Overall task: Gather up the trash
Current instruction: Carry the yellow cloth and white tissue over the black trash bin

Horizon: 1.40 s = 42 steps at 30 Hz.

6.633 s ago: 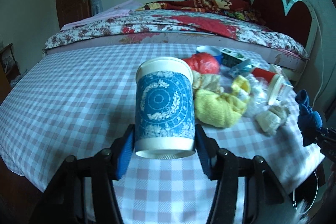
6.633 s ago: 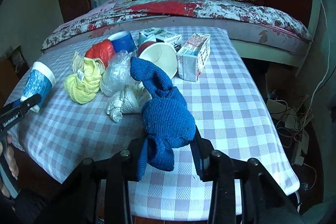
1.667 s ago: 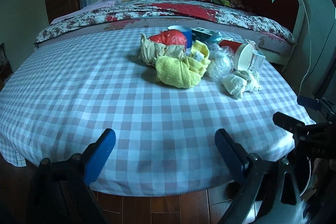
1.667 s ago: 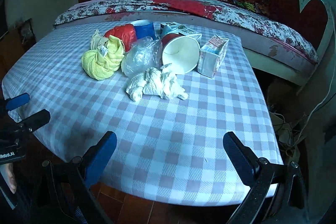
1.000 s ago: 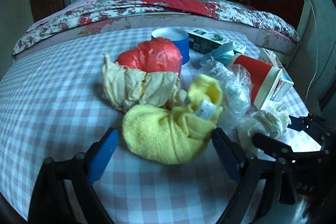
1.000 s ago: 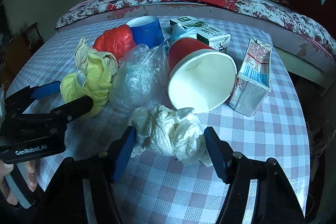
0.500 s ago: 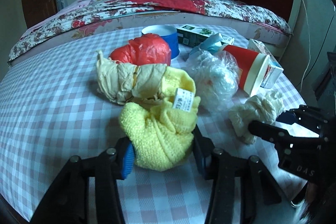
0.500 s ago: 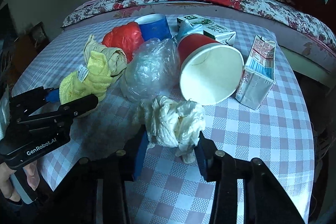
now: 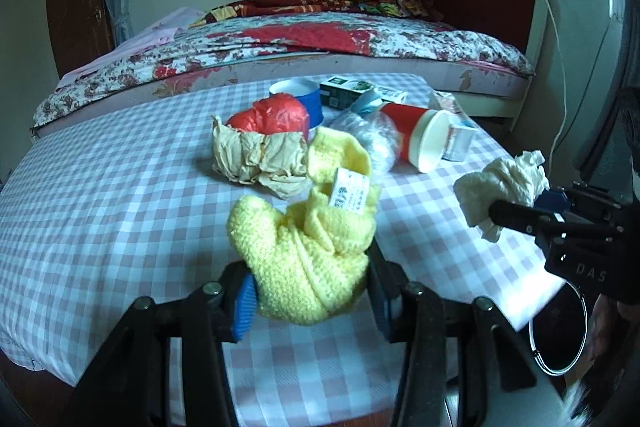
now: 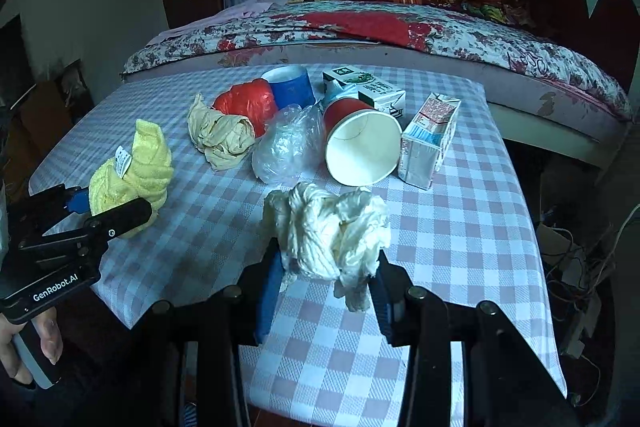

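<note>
Both bundles are now riding clear of the checked tablecloth (image 10: 460,227), lifted since a moment ago. The left gripper (image 9: 310,289) is clamping the yellow knit cloth (image 9: 308,251) between its pads; the right gripper (image 10: 324,291) is clamping the crumpled white tissue (image 10: 332,231). The remaining litter is lying beyond them.

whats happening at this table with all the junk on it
A person is clearing trash off a checked tablecloth with a handheld gripper in each hand. The left gripper is shut on a yellow knitted cloth, and the right gripper is shut on a crumpled white tissue. On the table sit a red paper cup on its side, a clear plastic bag, a red bag, beige crumpled paper, a blue cup and two cartons.
</note>
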### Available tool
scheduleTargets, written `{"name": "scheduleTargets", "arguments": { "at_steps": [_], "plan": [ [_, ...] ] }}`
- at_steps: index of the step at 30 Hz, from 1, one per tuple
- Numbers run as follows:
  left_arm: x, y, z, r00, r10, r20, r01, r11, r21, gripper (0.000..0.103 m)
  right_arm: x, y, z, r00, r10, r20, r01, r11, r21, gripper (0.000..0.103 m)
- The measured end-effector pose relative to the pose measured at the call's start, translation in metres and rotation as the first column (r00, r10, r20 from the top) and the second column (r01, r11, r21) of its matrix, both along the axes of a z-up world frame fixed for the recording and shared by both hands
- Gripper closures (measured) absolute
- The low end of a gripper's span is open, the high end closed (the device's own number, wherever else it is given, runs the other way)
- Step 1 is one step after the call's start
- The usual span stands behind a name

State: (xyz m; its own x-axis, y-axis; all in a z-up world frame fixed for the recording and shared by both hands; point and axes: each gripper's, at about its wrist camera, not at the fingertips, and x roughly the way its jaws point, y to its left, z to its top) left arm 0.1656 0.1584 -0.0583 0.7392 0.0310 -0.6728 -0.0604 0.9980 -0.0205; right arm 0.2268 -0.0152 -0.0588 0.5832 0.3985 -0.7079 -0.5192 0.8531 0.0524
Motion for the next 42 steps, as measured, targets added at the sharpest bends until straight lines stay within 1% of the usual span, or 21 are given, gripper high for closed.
{"name": "scheduleTargets", "arguments": {
  "at_steps": [8,21,28,34,38,42],
  "plan": [
    [-0.026,-0.030,0.011,0.998,-0.048,0.034,0.049,0.999,-0.008,0.055,-0.033,-0.033,0.021,0.998,-0.043,0.051,0.042,0.999,0.022,0.060],
    [-0.043,-0.089,0.030,0.983,-0.165,0.078,0.166,0.986,-0.006,0.055,-0.069,-0.097,0.047,0.981,-0.156,0.117,0.154,0.988,0.031,0.060],
    [-0.047,-0.126,0.037,0.967,-0.239,0.089,0.240,0.971,0.002,0.055,-0.082,-0.134,0.054,0.967,-0.220,0.131,0.218,0.975,0.034,0.060],
    [-0.046,-0.157,0.038,0.950,-0.300,0.087,0.301,0.954,0.008,0.055,-0.091,-0.165,0.053,0.953,-0.275,0.129,0.272,0.962,0.036,0.060],
    [-0.045,-0.177,0.037,0.937,-0.341,0.080,0.342,0.940,0.006,0.055,-0.097,-0.186,0.049,0.942,-0.312,0.125,0.311,0.950,0.028,0.060],
    [-0.045,-0.200,0.034,0.917,-0.392,0.071,0.392,0.920,0.006,0.055,-0.104,-0.209,0.046,0.930,-0.348,0.120,0.349,0.937,0.020,0.060]
  ]
}}
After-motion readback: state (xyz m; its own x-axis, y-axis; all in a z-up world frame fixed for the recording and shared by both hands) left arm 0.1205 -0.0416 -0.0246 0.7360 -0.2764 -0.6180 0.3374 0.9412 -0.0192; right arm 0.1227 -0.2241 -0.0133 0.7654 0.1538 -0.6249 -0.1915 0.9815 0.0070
